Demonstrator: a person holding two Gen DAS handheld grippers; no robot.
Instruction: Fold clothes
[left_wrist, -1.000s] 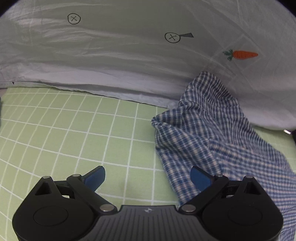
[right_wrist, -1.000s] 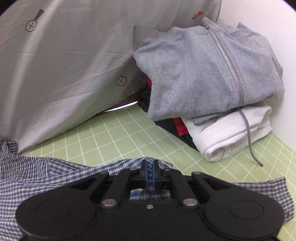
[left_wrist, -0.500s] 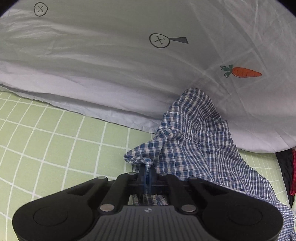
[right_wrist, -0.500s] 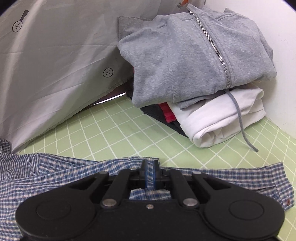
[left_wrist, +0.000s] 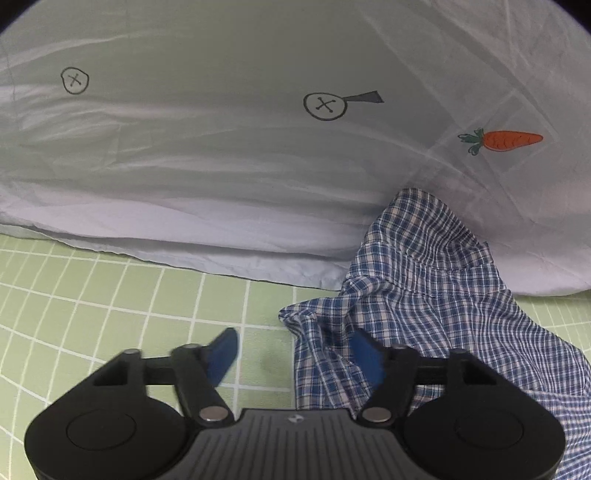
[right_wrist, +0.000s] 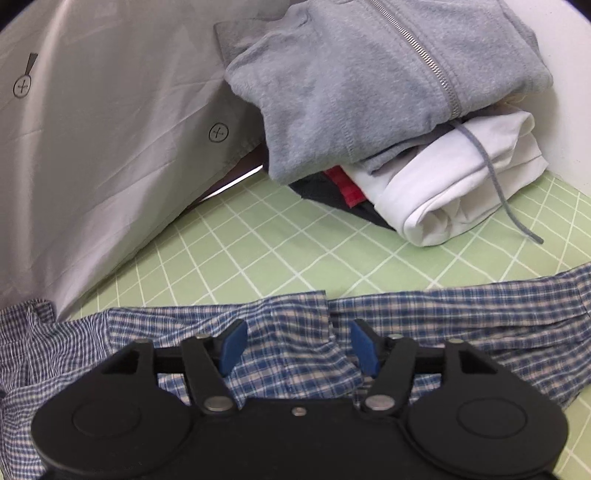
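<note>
Two claws in my feeds, both over the green gridded tabletop (left_wrist: 110, 295). Biggest thing in sight: a pale sheet (left_wrist: 221, 166) draped behind the work area, printed with circled crosses and a small carrot (left_wrist: 502, 140). Its lower edge lies on the tabletop.

Next, the blue checked shirt (left_wrist: 424, 295). From the left wrist view it sits right of centre, rumpled, its upper part riding up against the sheet. From the right wrist view it stretches across the foreground in a flat band.

Far right on my right feed, a stack of folded clothes: grey zip hoodie (right_wrist: 351, 81) on top, white garment (right_wrist: 461, 184) under it, red and dark pieces beneath. A grey drawstring (right_wrist: 498, 188) hangs down over the white one.

Left claw (left_wrist: 295, 354): jaws opening, blue pads clear of cloth, shirt edge between them, right pad above the fabric.

Right claw (right_wrist: 297, 347): jaws opening, released, a shirt fold lying between the pads, untouched.
</note>
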